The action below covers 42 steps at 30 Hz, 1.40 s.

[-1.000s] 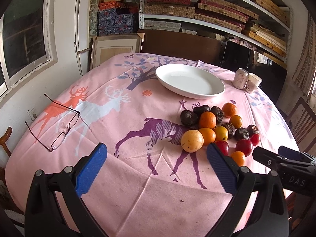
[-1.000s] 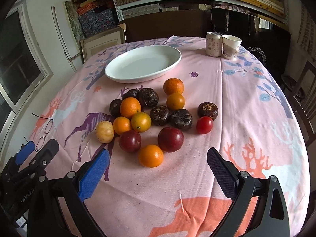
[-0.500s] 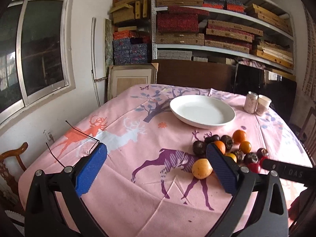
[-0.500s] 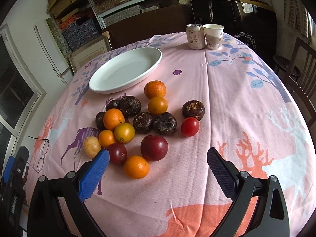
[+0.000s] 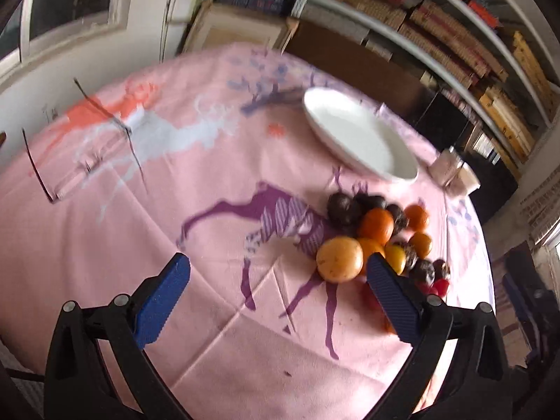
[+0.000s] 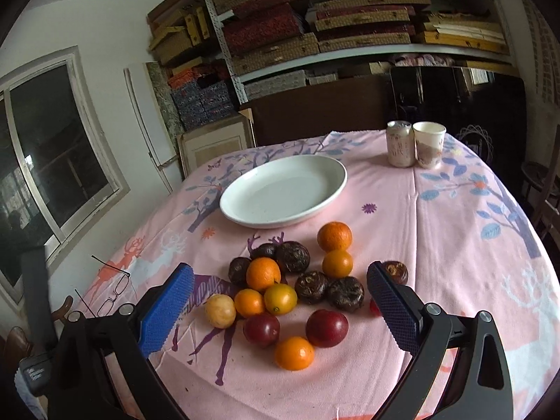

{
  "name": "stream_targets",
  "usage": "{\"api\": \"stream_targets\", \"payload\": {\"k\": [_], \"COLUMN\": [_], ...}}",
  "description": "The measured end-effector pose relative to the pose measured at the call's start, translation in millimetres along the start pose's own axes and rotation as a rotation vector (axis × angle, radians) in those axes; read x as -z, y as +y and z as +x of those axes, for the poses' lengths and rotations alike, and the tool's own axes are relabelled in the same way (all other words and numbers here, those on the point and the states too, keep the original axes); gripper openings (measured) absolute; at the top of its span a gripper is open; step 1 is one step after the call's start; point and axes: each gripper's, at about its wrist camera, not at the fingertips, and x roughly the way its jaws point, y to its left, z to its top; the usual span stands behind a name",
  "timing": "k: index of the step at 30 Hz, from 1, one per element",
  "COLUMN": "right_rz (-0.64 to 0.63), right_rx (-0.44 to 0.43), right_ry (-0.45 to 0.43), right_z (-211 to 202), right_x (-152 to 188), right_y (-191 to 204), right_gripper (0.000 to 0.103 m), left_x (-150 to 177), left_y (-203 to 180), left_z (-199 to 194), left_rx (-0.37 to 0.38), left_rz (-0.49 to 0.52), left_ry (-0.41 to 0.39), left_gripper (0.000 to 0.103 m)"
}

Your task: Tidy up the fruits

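The left tongs (image 5: 276, 280) are hanging wide apart above the pink deer-print tabletop (image 5: 175, 245), holding nothing; the left wrist view is tilted and blurred. Just beside the right blue finger (image 5: 388, 294) a pale yellow fruit (image 5: 339, 259) is lying at the near edge of the fruit pile (image 5: 381, 231).

The right tongs (image 6: 280, 301) are also spread open and empty, hovering over the fruit pile (image 6: 297, 287). In the right wrist view, oranges (image 6: 334, 236), dark brown wrinkled fruits (image 6: 292, 256), two dark red plums (image 6: 327, 328) and a yellow-orange fruit (image 6: 280, 299) are sitting clustered on the cloth, many touching. One orange (image 6: 294, 353) is resting nearest the camera.

The white oval plate (image 6: 283, 192) is standing bare beyond the pile, apart from it. A can (image 6: 399, 143) and a paper cup (image 6: 428, 144) are standing side by side at the far edge. Eyeglasses (image 6: 112, 290) are lying to the left, well apart from the fruit.
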Motion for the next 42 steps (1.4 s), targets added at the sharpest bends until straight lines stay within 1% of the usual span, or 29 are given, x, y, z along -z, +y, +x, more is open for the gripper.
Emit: {"api": "stream_targets", "payload": {"k": [1,2,3,5,6,8,9,10,11,12,13,14,15,17,20,22,24,25,27,28,29,31,33,34,36,38,39,41,42], "right_rz": [0.005,0.023,0.042,0.066,0.087,0.104,0.097,0.090,0.078,0.063,0.051,0.043,0.040,0.041,0.065,0.118,0.186,0.216,0.266,0.271,0.259,0.240,0.232,0.227,0.200,0.184,0.188,0.197,0.178], "right_rx": [-0.008,-0.022,-0.047,-0.110,-0.129,-0.168,-0.180,-0.184,-0.185,-0.185,-0.187,-0.197,-0.200,-0.203,-0.206,-0.245,-0.249,-0.245,-0.222,-0.215,-0.203,-0.152,-0.112,-0.092,-0.044,0.022,0.044,0.073,0.090], "right_ry": [-0.006,-0.016,-0.023,-0.017,-0.022,-0.027,-0.023,-0.024,-0.024,-0.011,0.008,0.023,0.032,0.048,0.086,0.117,0.131,0.124,0.085,0.068,0.072,0.117,0.206,0.272,0.380,0.448,0.454,0.422,0.403], "right_z": [-2,-5,-8,-10,-12,-14,-14,-13,-12,-9,-6,-3,-2,2,12,22,30,30,26,23,22,23,30,37,52,64,66,66,66], "right_x": [-4,-8,-12,-22,-24,-26,-28,-30,-33,-36,-39,-40,-40,-39,-39,-34,-28,-25,-22,-20,-20,-15,-10,-6,2,13,17,24,26], "right_y": [0,-1,-3,-7,-10,-12,-12,-12,-13,-13,-14,-14,-14,-13,-14,-16,-24,-30,-46,-53,-58,-67,-77,-83,-92,-98,-101,-103,-100], "right_gripper": [0.100,0.100,0.100,0.100,0.099,0.099,0.099,0.099,0.099,0.099,0.099,0.100,0.100,0.100,0.100,0.100,0.100,0.100,0.100,0.100,0.100,0.100,0.100,0.100,0.100,0.100,0.100,0.100,0.100], "left_x": [2,7,13,26,29,31,31,33,37,42,49,53,56,54,54,53,51,51,47,45,41,34,25,21,14,8,6,8,10], "left_y": [-3,-9,-18,-37,-44,-49,-49,-50,-52,-61,-68,-71,-71,-67,-67,-66,-66,-66,-65,-64,-63,-59,-55,-52,-45,-40,-41,-47,-53], "left_z": [14,24,31,36,34,30,32,39,50,49,53,51,50,50,50,49,50,49,46,43,40,40,45,47,46,42,39,30,26], "left_rx": [-0.027,-0.062,-0.083,-0.081,-0.088,-0.075,-0.063,-0.059,-0.067,-0.110,-0.155,-0.176,-0.183,-0.167,-0.175,-0.191,-0.186,-0.168,-0.099,-0.064,-0.036,-0.009,0.002,-0.003,-0.030,-0.091,-0.110,-0.147,-0.174], "left_rz": [-0.001,0.030,0.080,0.185,0.221,0.231,0.233,0.245,0.261,0.330,0.383,0.408,0.410,0.381,0.368,0.342,0.341,0.339,0.318,0.298,0.274,0.204,0.147,0.121,0.068,0.040,0.054,0.115,0.153], "left_ry": [0.076,0.120,0.141,0.130,0.108,0.085,0.102,0.138,0.197,0.166,0.169,0.143,0.130,0.135,0.123,0.106,0.110,0.113,0.105,0.089,0.071,0.076,0.107,0.102,0.058,0.013,-0.006,-0.057,-0.089], "left_gripper": [0.099,0.099,0.099,0.099,0.099,0.099,0.099,0.099,0.099,0.099,0.099,0.099,0.099,0.099,0.099,0.099,0.099,0.099,0.099,0.099,0.099,0.099,0.099,0.099,0.099,0.099,0.099,0.099,0.099]}}
